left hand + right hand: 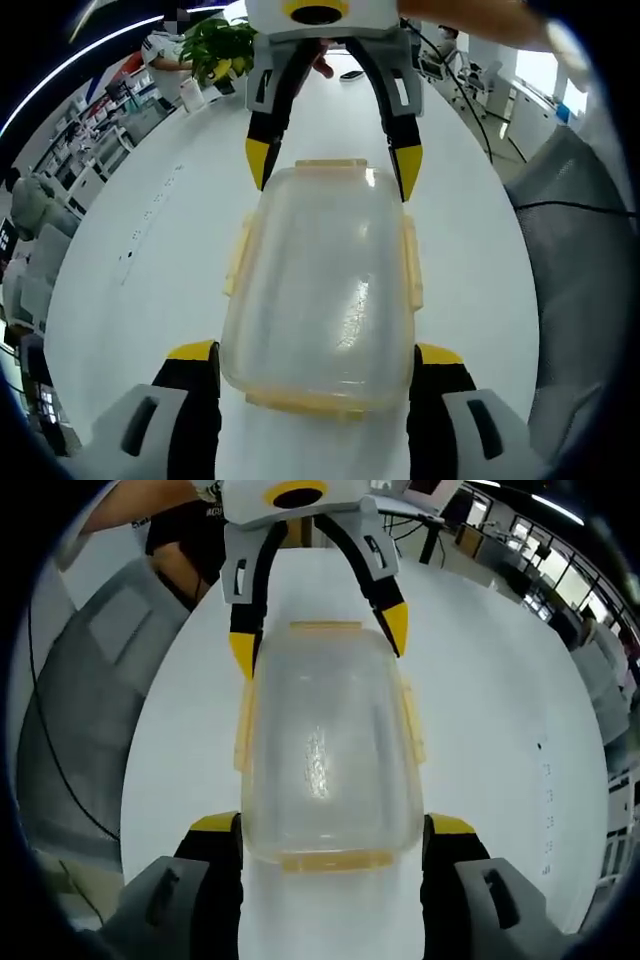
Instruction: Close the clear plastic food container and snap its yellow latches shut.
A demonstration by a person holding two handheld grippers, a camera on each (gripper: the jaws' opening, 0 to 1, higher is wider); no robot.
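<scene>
A clear plastic food container (320,285) lies lid-on upon a long white table (150,240), caught between two hand-held grippers that face each other from its opposite short ends. In the left gripper view, the left gripper (315,362) has its jaws spread wide, one yellow-tipped jaw on either side of the container's near end, while the right gripper (335,165) reaches in from the far end with its own jaws apart at the far corners. The right gripper view shows the same arrangement from the other end: the right gripper (335,832) straddles the near end with jaws wide, and the left gripper (318,635) brackets the far corners. Whether any jaw tip actually touches the plastic cannot be told. Yellow latches (411,260) run along all four edges of the lid; those on the long sides flare slightly outward. A potted green plant (218,50) stands at the table's far end in the left gripper view.
</scene>
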